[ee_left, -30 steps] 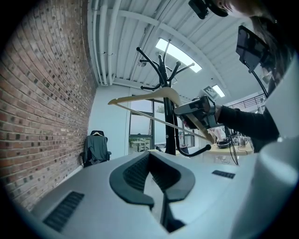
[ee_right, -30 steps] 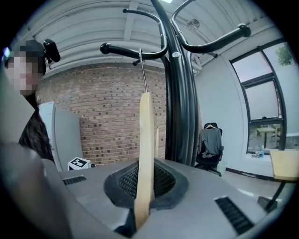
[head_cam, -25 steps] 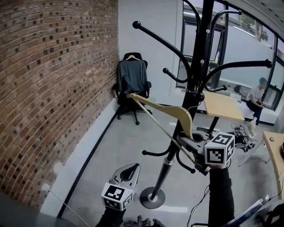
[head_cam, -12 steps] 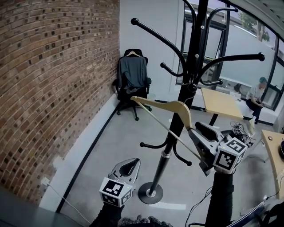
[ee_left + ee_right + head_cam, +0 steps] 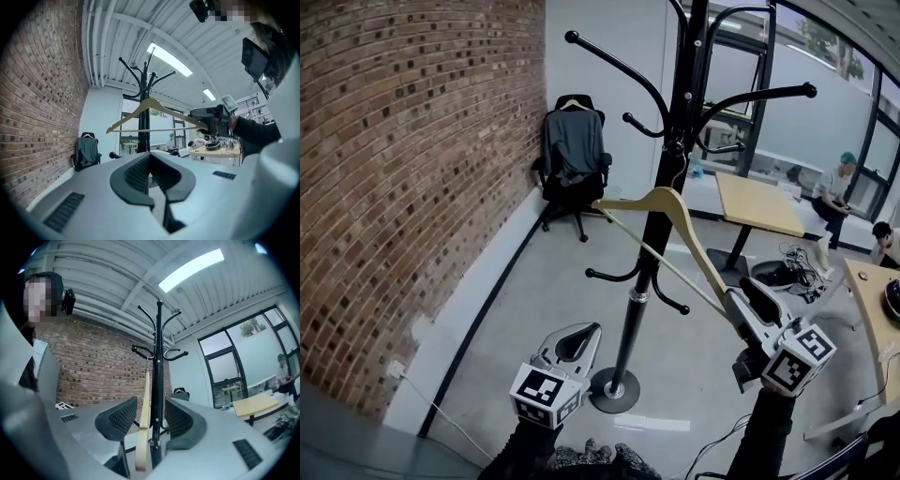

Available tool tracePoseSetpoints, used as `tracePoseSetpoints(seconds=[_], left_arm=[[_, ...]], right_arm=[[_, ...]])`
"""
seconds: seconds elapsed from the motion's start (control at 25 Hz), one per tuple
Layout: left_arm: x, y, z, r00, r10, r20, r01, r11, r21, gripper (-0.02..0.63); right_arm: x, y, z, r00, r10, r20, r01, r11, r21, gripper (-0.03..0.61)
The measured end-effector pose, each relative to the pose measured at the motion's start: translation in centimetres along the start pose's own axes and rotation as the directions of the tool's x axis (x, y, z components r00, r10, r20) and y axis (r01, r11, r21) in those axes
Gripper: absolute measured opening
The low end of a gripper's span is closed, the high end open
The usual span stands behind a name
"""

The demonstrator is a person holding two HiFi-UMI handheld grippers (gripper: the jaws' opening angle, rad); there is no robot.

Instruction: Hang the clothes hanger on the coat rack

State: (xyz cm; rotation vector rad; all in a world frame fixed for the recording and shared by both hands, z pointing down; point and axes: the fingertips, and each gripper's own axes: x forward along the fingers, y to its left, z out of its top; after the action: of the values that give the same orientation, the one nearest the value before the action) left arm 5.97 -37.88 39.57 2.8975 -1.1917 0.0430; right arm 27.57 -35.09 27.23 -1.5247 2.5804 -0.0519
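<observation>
The wooden clothes hanger (image 5: 703,253) hangs tilted beside the black coat rack (image 5: 675,141), its wire hook reaching up to a peg close to the pole. My right gripper (image 5: 750,298) is at the hanger's lower right end. Its jaws are opening, and the wood (image 5: 144,413) stands between the pads (image 5: 117,416) without touching them. In the right gripper view the rack (image 5: 159,371) rises just behind. My left gripper (image 5: 586,330) is low beside the rack's base, shut and holding nothing. From the left gripper view the hanger (image 5: 154,105) and rack (image 5: 144,122) are ahead.
A brick wall (image 5: 412,169) runs along the left. An office chair draped with a grey garment (image 5: 574,150) stands in the far corner. A wooden table (image 5: 759,202) and seated people (image 5: 836,187) are behind right. Another table edge (image 5: 877,309) is at right.
The right gripper's jaws have opened off the hanger's end and the hand has drawn back toward the lower right. The hanger stays on the rack. The left gripper shifted slightly.
</observation>
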Motion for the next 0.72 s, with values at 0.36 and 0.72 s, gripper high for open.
tracePoseSetpoints(seconds=[0.36, 0.72], left_arm=[[-5.4, -6.4, -0.7, 0.999, -0.026, -0.019, 0.026, 1.000, 0.008, 0.007], [-10.9, -11.9, -0.9, 0.998, -0.045, -0.034, 0.046, 0.999, 0.028, 0.008]], right_arm=[[-11.5, 3.5, -5.1, 0.996, -0.084, -0.038, 0.088, 0.992, 0.090, 0.173], [-14.0, 10.6, -8.0, 0.997, 0.026, -0.070, -0.018, 0.993, 0.114, 0.172]])
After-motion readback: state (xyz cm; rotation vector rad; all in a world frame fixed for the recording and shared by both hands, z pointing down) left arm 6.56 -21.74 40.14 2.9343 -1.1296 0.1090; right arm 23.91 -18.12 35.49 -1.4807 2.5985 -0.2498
